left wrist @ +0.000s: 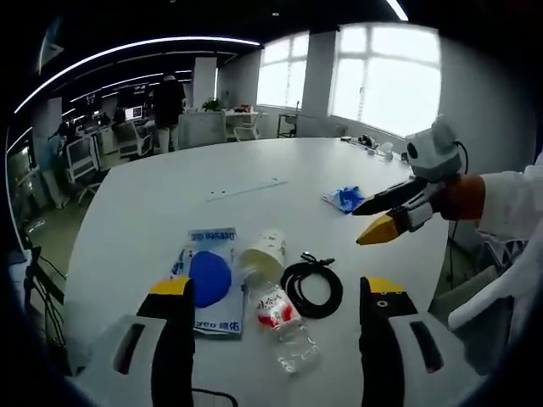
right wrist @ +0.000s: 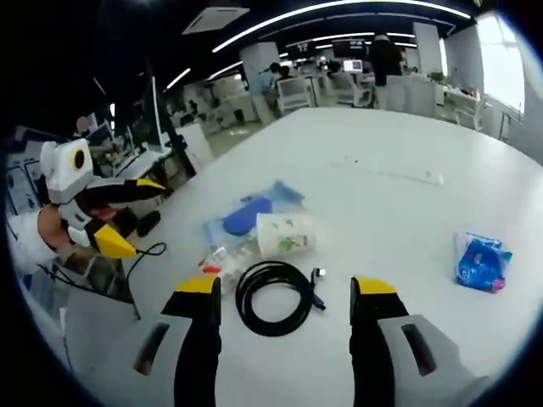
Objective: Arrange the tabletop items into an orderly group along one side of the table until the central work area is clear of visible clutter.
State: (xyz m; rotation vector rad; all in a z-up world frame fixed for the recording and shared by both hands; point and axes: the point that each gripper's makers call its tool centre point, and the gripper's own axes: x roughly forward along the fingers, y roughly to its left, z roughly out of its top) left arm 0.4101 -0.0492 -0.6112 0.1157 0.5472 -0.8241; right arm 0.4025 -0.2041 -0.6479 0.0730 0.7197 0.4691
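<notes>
Several items lie grouped on the white table [left wrist: 153, 212]: a blue flat pack with a round blue disc [left wrist: 208, 280], a paper cup [left wrist: 265, 252] on its side, a clear plastic bottle [left wrist: 284, 326] lying flat and a coiled black cable [left wrist: 312, 288]. My left gripper [left wrist: 276, 288] hovers open just before them, holding nothing. My right gripper [left wrist: 361, 225] reaches in from the right, open and empty, near a crumpled blue packet [left wrist: 344, 199]. In the right gripper view its jaws [right wrist: 287, 284] stand open over the cable [right wrist: 273, 297], with the cup [right wrist: 284, 235], pack [right wrist: 250, 212], bottle [right wrist: 222, 259] and packet [right wrist: 482, 259] beyond.
A thin pale strip [left wrist: 246, 188] lies farther out on the table. Small objects [left wrist: 373, 144] sit near the far edge by the windows. Office desks and chairs [left wrist: 127, 136] and a standing person [left wrist: 167, 106] are beyond the table. The left gripper [right wrist: 142, 216] shows at the table's edge.
</notes>
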